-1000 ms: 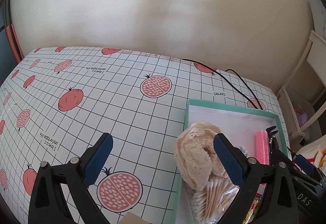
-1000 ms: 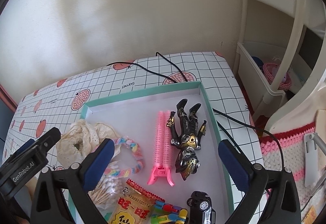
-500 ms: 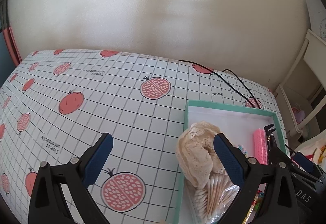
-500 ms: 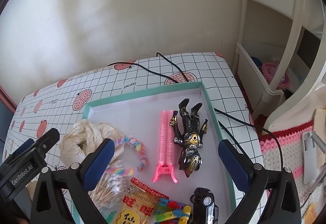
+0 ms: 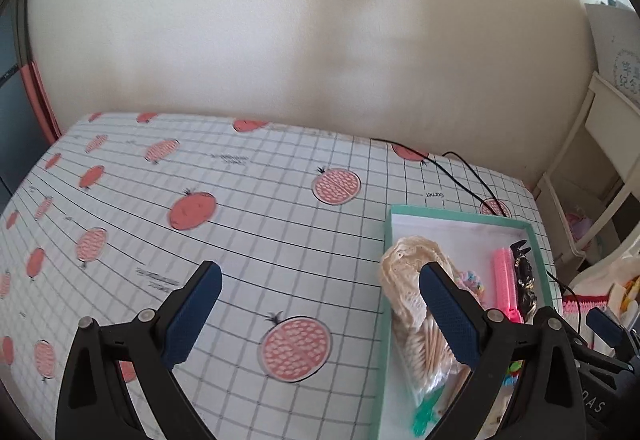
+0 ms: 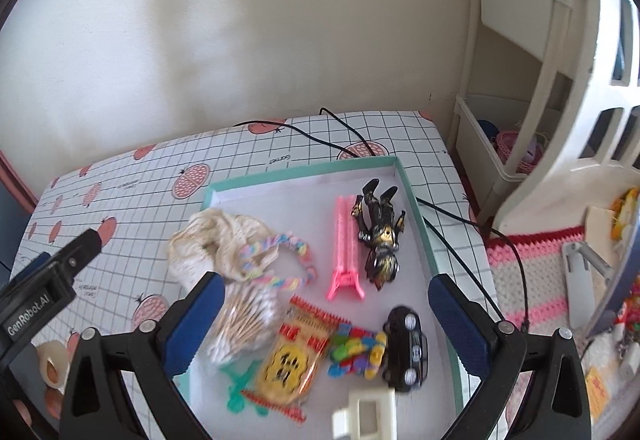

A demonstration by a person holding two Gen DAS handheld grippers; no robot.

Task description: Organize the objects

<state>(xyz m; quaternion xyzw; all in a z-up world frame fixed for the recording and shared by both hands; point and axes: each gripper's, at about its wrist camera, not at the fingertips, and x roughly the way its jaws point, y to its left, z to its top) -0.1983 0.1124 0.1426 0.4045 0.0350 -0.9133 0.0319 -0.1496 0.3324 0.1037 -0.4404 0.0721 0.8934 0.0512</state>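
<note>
Both tools are held wide apart and empty: the left tool [image 5: 316,314] above the worktop [image 5: 248,232], the right tool [image 6: 324,324] over the teal tray [image 6: 412,195]. Nearly everything is gathered inside; a tape roll [image 6: 51,364] left outside would probably be fetched next.

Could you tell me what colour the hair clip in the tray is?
The hair clip is bright pink, clearest in the right wrist view.

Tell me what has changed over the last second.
Both cameras have pulled back: the right view now takes in more of the tray's near end, including a white plastic piece. Both grippers, left and right, stayed open and empty. Nothing in the tray shifted.
</note>
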